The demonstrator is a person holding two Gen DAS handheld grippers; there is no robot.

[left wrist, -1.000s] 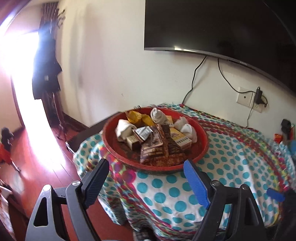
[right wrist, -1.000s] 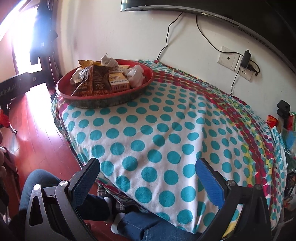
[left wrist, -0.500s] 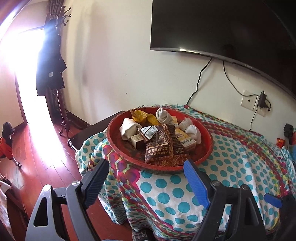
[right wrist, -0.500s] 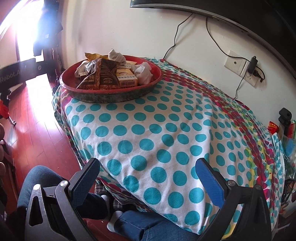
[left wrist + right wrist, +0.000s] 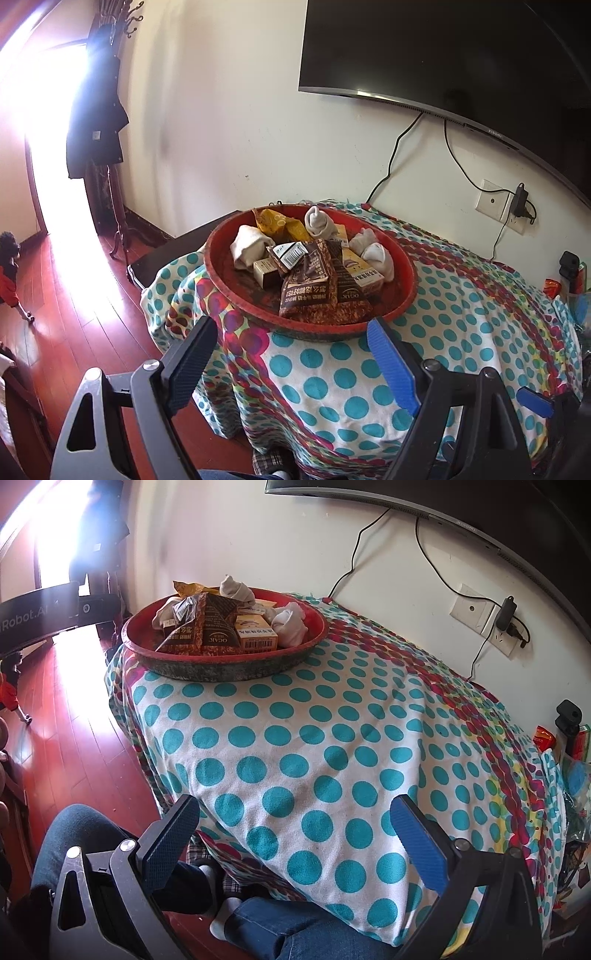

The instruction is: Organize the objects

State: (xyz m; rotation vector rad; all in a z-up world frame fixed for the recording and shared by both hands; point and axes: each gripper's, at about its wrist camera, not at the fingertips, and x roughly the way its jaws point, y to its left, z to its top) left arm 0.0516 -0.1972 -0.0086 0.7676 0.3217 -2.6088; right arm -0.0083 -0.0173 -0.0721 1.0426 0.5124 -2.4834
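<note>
Tray [image 5: 406,291] at table's [image 5: 295,738] far left corner, piled: socks [image 5: 373,254], packets [image 5: 308,284], boxes [image 5: 364,275]. Left gripper [image 5: 291,358] held just short of tray, right gripper [image 5: 295,834] over bare cloth; both spread, empty. Sorted or unsorted not settled (pile mixed). Any pick best taken from top, one item pinched.

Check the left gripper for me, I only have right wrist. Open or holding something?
Observer: The left gripper is open and empty, just short of the red tray.
Operator: What's behind the brown packets, left side?
Observer: A small tan box next to a rolled white sock.
Operator: Is my gripper visible from there?
Observer: Barely. Of the right gripper, one blue finger shows at the lower right.
</note>
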